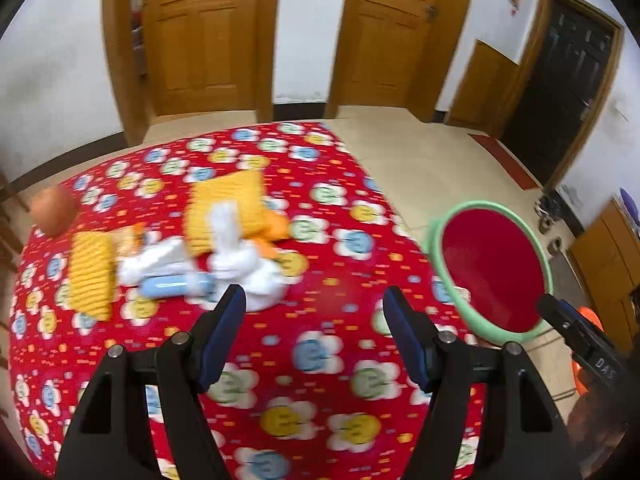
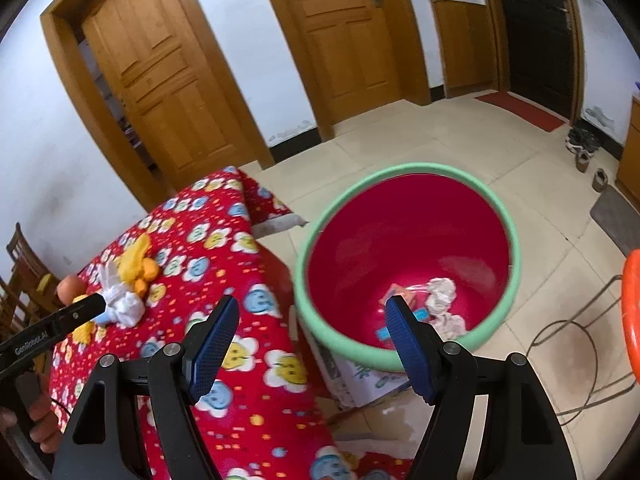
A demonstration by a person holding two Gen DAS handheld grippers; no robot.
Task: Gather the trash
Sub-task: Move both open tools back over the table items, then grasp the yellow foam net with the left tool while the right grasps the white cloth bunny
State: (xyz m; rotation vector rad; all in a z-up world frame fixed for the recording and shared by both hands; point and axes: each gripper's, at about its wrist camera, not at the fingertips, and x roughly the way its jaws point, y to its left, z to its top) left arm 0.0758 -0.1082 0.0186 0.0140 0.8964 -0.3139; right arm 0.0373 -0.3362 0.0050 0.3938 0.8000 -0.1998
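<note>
A pile of trash lies on the red flowered tablecloth (image 1: 320, 344): crumpled white tissues (image 1: 244, 264), yellow wrappers (image 1: 224, 208), a light blue tube (image 1: 172, 286) and orange bits. My left gripper (image 1: 314, 304) is open and empty, a little short of the tissues. A red bin with a green rim (image 2: 408, 240) stands on the floor beside the table and holds crumpled paper (image 2: 442, 300) and scraps. My right gripper (image 2: 310, 312) is open and empty above the table edge and the bin's near rim. The bin also shows in the left wrist view (image 1: 492, 268).
A brown round fruit (image 1: 54, 210) sits at the table's far left. Wooden doors (image 1: 200, 36) and white walls stand behind. A cardboard box (image 2: 360, 376) lies under the bin. A wire-legged orange stool (image 2: 630, 308) is at the right, and shoes (image 2: 584, 148) lie by the far wall.
</note>
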